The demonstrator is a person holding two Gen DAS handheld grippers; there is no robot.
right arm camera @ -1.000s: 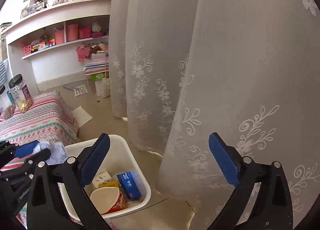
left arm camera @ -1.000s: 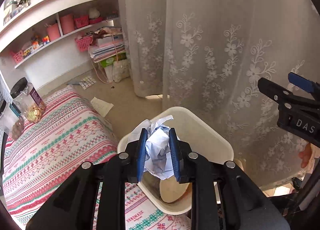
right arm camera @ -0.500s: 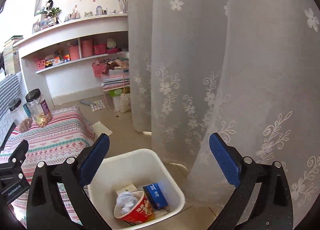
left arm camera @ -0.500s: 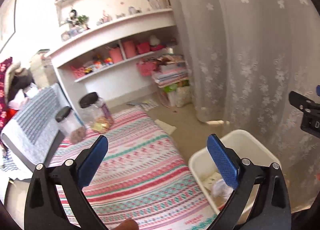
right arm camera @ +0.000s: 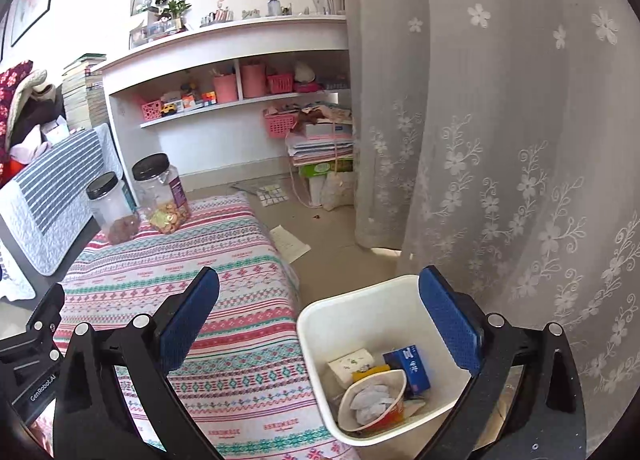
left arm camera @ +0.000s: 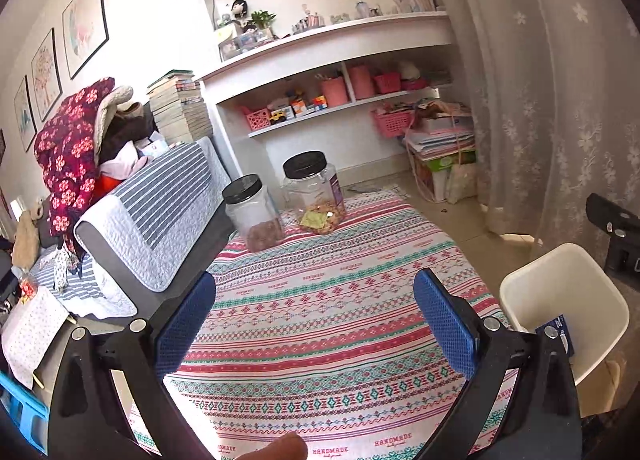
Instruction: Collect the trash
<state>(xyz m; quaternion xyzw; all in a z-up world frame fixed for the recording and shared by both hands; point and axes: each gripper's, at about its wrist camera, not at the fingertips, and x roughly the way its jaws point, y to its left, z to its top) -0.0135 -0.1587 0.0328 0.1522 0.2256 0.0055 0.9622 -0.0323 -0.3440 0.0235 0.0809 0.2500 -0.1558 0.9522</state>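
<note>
A white trash bin (right arm camera: pixel 352 312) stands on the floor beside the patterned table; it also shows in the left wrist view (left arm camera: pixel 560 292). Inside lie a crumpled paper ball (right arm camera: pixel 370 400) in a red paper cup (right arm camera: pixel 390 412), a blue box (right arm camera: pixel 410 366) and a white packet (right arm camera: pixel 350 364). My left gripper (left arm camera: pixel 316 324) is open and empty above the striped tablecloth (left arm camera: pixel 320 292). My right gripper (right arm camera: pixel 320 324) is open and empty, above the bin's near-left rim.
Two black-lidded jars (left arm camera: pixel 316 191) (left arm camera: pixel 252 215) stand at the table's far edge. A grey striped sofa (left arm camera: pixel 160 195) lies left. A lace curtain (right arm camera: pixel 500 119) hangs right. A loose sheet of paper (right arm camera: pixel 290 244) lies on the floor. Shelves (left arm camera: pixel 332 99) line the back wall.
My left gripper opened and dropped the crumpled paper into the bin, then swung left over the table. My right gripper pulled back, bringing the bin and table into view.
</note>
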